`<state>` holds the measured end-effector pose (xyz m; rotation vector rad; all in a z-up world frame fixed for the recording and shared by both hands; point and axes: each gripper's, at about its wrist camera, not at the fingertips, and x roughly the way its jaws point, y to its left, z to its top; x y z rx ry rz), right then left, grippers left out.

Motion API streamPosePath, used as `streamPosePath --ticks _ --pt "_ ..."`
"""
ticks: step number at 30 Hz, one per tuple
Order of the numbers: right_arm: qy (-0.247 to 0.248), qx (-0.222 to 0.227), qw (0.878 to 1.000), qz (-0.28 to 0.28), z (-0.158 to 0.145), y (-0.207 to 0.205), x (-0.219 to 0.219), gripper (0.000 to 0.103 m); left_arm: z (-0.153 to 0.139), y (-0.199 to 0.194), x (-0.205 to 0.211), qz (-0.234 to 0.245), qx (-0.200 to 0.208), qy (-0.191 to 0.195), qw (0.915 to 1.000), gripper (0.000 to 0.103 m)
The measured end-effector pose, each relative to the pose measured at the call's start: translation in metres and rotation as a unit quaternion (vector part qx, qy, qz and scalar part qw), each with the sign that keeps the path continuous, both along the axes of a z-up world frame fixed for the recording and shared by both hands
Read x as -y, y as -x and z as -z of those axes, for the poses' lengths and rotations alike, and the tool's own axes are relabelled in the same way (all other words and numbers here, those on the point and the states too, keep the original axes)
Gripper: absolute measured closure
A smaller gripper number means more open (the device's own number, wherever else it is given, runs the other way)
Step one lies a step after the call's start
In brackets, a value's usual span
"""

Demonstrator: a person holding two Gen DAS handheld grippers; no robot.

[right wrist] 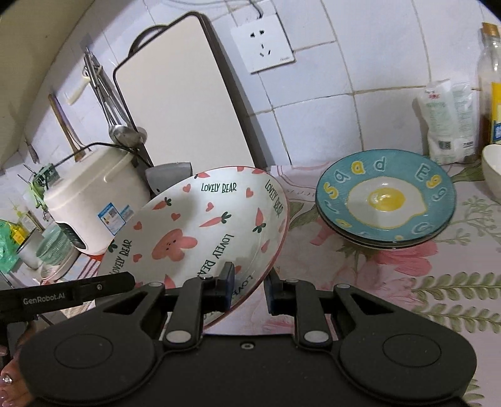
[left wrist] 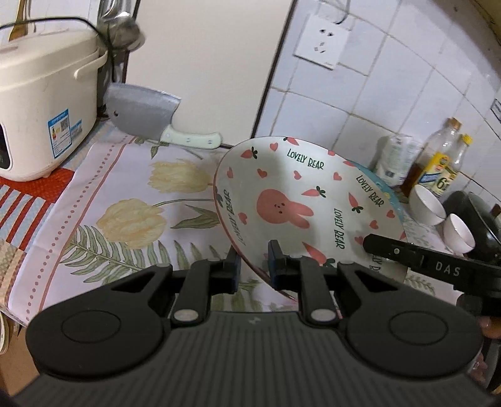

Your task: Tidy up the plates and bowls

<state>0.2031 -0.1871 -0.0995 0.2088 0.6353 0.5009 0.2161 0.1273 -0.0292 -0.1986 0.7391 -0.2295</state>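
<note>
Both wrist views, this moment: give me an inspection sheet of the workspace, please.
Surface: counter under a floral cloth.
Job's things: white rabbit-and-carrot "Lovely Bear" plate held tilted above the counter; stack of teal fried-egg plates on the cloth; two small white bowls at the right.
Clutter: steel cleaver, cream rice cooker, oil bottles, white packet.
Grippers: left gripper and right gripper each clamp the plate's rim.
Cables: black cord over the cooker.
Surroundings: white tiled wall, wall socket, hanging utensils.
</note>
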Motion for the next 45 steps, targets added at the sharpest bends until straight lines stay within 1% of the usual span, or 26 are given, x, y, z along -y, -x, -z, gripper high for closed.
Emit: streamPosePath --ticks 6,10,16,22,25,29,33,40,45 --pt "-0.004 0.015 1.0 0.004 -0.013 0.019 0.027 0.078 -0.017 0.016 0.025 0.018 0.019 -0.012 0.9996 0.087" --pt "-0.002 0.019 1.0 0.009 -0.021 0.023 0.047 0.078 -0.027 0.016 0.044 0.035 0.023 -0.017 0.999 0.087" --pt "0.0 0.018 1.0 0.025 -0.032 0.018 0.08 0.077 -0.037 0.002 0.077 0.055 0.031 -0.014 0.9979 0.087" --pt "0.025 0.023 0.998 0.047 -0.047 -0.001 0.108 0.077 -0.039 -0.031 0.107 0.075 0.022 0.011 0.9969 0.087" --pt "0.036 0.018 0.998 0.058 -0.05 -0.017 0.12 0.077 -0.034 -0.053 0.121 0.079 0.011 0.021 0.9966 0.087" --pt "0.044 -0.001 0.997 0.066 -0.044 -0.043 0.132 0.077 -0.02 -0.079 0.137 0.081 -0.014 0.027 0.9962 0.087" --pt "0.045 -0.027 0.996 0.065 -0.028 -0.065 0.138 0.077 -0.002 -0.098 0.148 0.077 -0.038 0.024 0.996 0.087" --pt "0.045 -0.054 0.995 0.064 -0.005 -0.091 0.14 0.077 0.022 -0.123 0.154 0.069 -0.068 0.018 0.9951 0.087" --pt "0.052 -0.066 0.994 0.075 0.006 -0.115 0.137 0.076 0.036 -0.145 0.161 0.046 -0.081 0.013 0.9956 0.086"
